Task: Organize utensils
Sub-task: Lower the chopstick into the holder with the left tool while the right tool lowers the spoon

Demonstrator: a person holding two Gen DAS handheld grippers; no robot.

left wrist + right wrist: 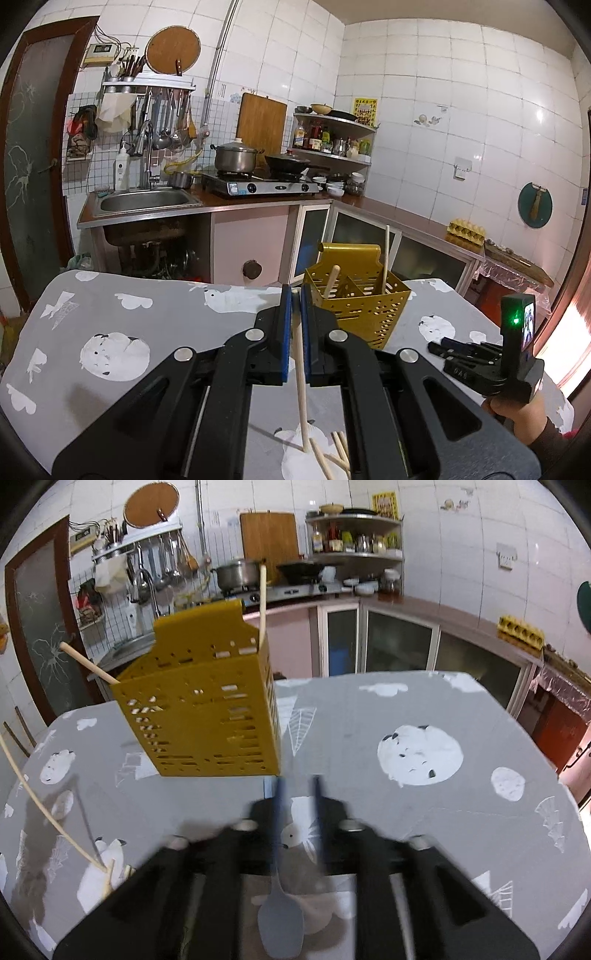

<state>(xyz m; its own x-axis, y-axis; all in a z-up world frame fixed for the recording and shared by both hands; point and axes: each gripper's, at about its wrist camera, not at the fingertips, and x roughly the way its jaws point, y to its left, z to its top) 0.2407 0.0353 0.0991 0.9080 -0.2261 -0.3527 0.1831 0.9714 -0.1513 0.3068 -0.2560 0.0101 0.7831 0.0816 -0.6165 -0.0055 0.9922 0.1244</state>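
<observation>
My left gripper (295, 291) is shut on a pale wooden chopstick (301, 384) that slants down to the table, where more loose chopsticks (334, 454) lie. Just beyond and to its right stands the yellow perforated caddy (356, 302), with a wooden handle (332, 280) and one chopstick (386, 254) in it. My right gripper (297, 781) is open in front of the caddy (207, 709), and bare cloth shows between its blue pads (277, 794). A grey spatula (280, 919) sits low between its fingers, handle along the left one. In the left wrist view a hand holds the right gripper (443, 347) at the right.
The table wears a grey cloth (424, 812) printed with white shapes. Behind it run a counter with a sink (144, 201), a stove (258, 184) with pots and a corner shelf (332, 147). An egg tray (465, 230) sits on the right counter.
</observation>
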